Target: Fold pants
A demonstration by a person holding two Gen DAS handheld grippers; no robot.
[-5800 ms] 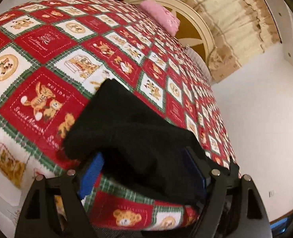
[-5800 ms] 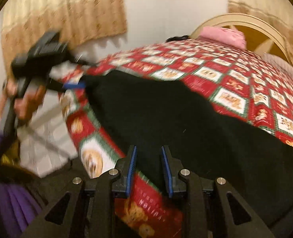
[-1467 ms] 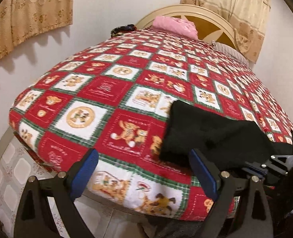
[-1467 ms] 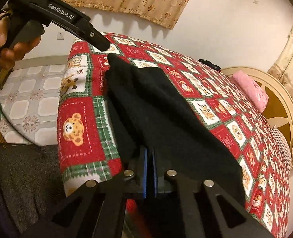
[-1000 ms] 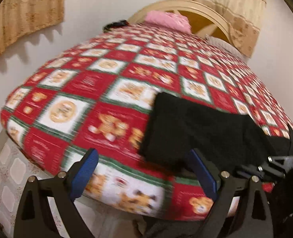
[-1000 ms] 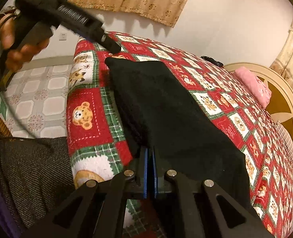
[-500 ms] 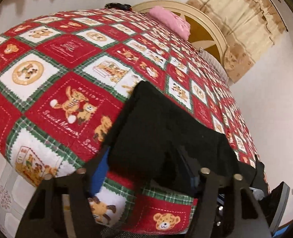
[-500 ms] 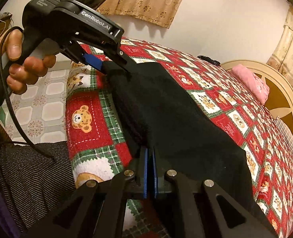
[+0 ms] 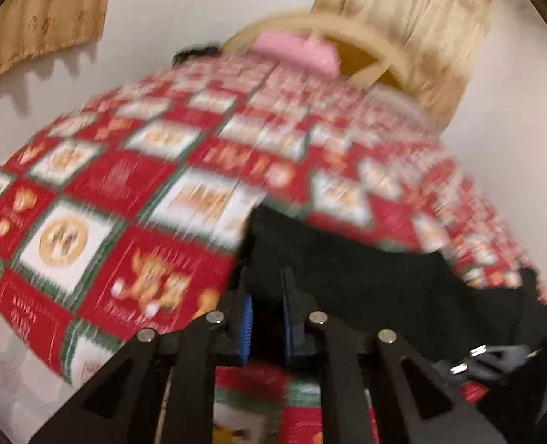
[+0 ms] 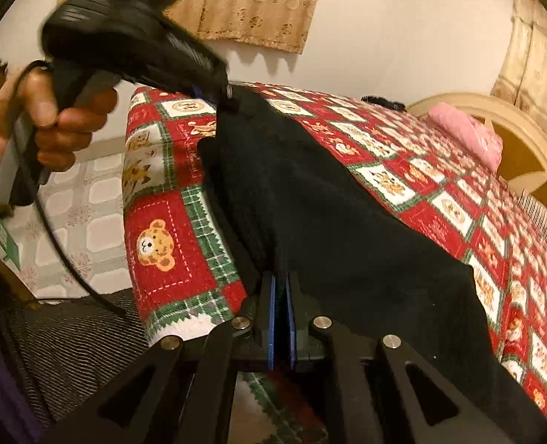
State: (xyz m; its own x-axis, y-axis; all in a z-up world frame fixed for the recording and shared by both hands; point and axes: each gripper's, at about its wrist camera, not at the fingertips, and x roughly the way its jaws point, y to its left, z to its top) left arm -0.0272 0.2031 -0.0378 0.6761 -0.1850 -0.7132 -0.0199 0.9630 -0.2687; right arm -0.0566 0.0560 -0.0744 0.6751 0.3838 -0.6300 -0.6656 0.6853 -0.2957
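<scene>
Black pants (image 10: 347, 214) lie along the near edge of a bed with a red teddy-bear quilt (image 10: 169, 244). My right gripper (image 10: 280, 296) is shut on the pants' near edge. My left gripper (image 9: 265, 296) is shut on a corner of the pants (image 9: 365, 277) and holds it a little above the quilt (image 9: 125, 185); the left wrist view is blurred. In the right wrist view my left gripper (image 10: 225, 101) shows at the far corner of the pants, held by a hand.
A pink pillow (image 10: 469, 137) lies against the cream headboard (image 10: 524, 148) at the far end. A small dark object (image 10: 384, 103) lies by the wall. Tiled floor (image 10: 77, 192) runs beside the bed. Curtains (image 10: 258, 3) hang on the wall.
My left gripper has closed on the pants' corner and lifted it. My right gripper has stayed shut on the near edge.
</scene>
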